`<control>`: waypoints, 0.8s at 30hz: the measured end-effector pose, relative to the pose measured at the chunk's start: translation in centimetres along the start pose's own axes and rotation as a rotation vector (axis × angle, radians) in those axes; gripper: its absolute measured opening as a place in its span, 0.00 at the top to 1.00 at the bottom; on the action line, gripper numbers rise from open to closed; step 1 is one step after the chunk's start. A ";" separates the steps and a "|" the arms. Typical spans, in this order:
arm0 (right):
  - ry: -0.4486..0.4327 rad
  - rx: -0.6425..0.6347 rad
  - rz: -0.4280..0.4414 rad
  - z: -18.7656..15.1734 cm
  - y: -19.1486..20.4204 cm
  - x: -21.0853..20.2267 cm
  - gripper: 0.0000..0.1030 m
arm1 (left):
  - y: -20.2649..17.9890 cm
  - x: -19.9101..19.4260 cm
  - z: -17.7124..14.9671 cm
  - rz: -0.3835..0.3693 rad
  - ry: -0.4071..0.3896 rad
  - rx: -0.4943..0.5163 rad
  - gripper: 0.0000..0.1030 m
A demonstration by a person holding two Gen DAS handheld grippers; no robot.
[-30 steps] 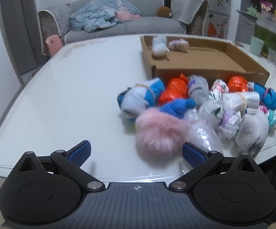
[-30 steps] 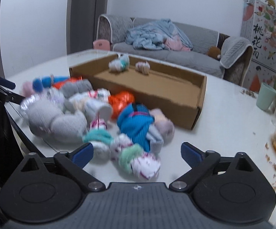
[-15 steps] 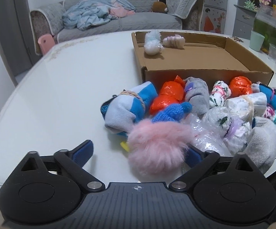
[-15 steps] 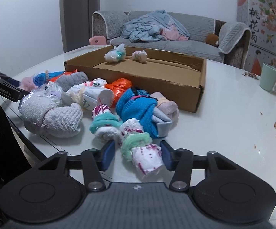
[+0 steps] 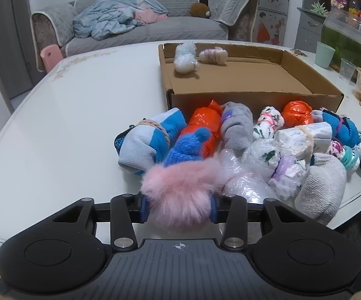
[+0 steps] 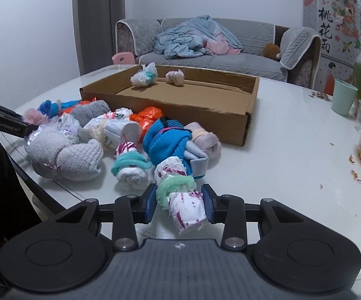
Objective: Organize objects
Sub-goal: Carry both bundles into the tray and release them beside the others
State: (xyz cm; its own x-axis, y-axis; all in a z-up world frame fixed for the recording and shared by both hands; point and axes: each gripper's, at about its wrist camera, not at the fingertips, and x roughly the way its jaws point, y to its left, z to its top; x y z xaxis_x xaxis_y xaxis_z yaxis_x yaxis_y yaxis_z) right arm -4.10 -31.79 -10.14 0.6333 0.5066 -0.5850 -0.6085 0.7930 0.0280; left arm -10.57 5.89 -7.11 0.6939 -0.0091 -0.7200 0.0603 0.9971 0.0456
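Two bundles are now sitting between your fingers: the left gripper (image 5: 178, 206) has just been closing and is clenching the pink fluffy ball (image 5: 180, 192), at 6 o'clock of the pile on the bench (image 5: 63, 125); the right gripper (image 6: 179, 203) is clenching the white sock roll (image 6: 186, 206), at 6 o'clock from the cardboard box (image 6: 193, 105).
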 end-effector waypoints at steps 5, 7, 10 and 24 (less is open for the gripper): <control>-0.024 0.015 0.000 0.8 -0.9 -1.3 0.66 | 0.2 -1.0 0.2 0.004 -0.016 0.011 0.53; -0.038 0.017 0.000 1.2 -1.2 -1.8 0.66 | 0.4 -1.6 0.4 0.006 -0.027 0.009 0.53; -0.058 0.014 -0.001 2.0 -1.5 -2.3 0.66 | 0.7 -2.2 0.8 0.011 -0.041 0.010 0.53; -0.196 0.004 0.035 8.6 -2.9 -2.5 0.66 | 1.8 -4.8 6.8 0.046 -0.172 0.057 0.52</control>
State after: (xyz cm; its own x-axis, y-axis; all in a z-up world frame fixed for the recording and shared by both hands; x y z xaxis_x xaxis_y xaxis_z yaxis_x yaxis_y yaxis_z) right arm 0.24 -32.44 -1.78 0.6929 0.5900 -0.4145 -0.6303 0.7748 0.0494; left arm -8.95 7.19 1.14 0.8089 0.0190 -0.5876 0.0629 0.9909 0.1187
